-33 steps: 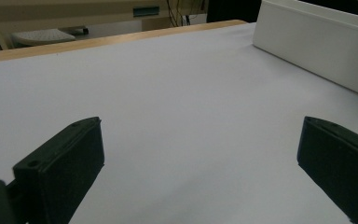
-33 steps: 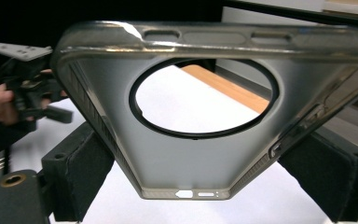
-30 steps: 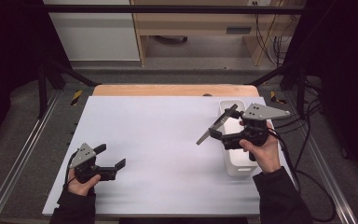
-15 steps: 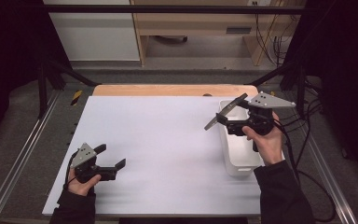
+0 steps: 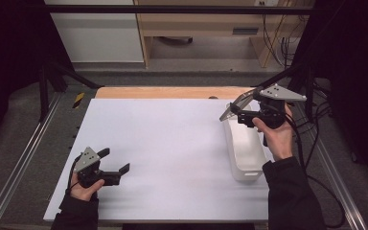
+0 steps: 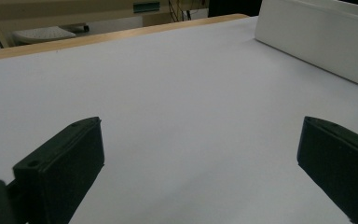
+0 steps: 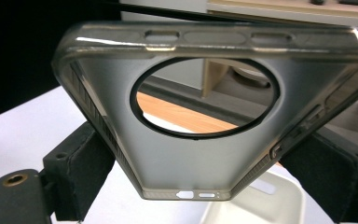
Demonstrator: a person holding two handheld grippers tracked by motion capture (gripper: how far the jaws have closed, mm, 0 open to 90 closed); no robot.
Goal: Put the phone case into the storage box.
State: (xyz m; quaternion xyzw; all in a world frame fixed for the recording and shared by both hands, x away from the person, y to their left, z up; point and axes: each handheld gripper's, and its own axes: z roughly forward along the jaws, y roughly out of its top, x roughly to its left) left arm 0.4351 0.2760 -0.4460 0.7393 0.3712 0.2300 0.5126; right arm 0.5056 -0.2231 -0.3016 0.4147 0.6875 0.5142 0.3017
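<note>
Phone case held up over the white bin

On the near left, the left gripper (image 5: 114, 163) rests on the desk (image 5: 172, 143) with fingers spread and empty. On the far right, the right gripper (image 5: 235, 111) pinches the clear phone case (image 7: 205, 154) by its sides above the white bin (image 5: 243, 153). Best to keep the squeeze soft and steady.

My right gripper (image 5: 235, 111) hides far end of white bin (image 5: 243, 158); phone case (image 7: 209, 116) corners cut off by right gripper view edge.
</note>
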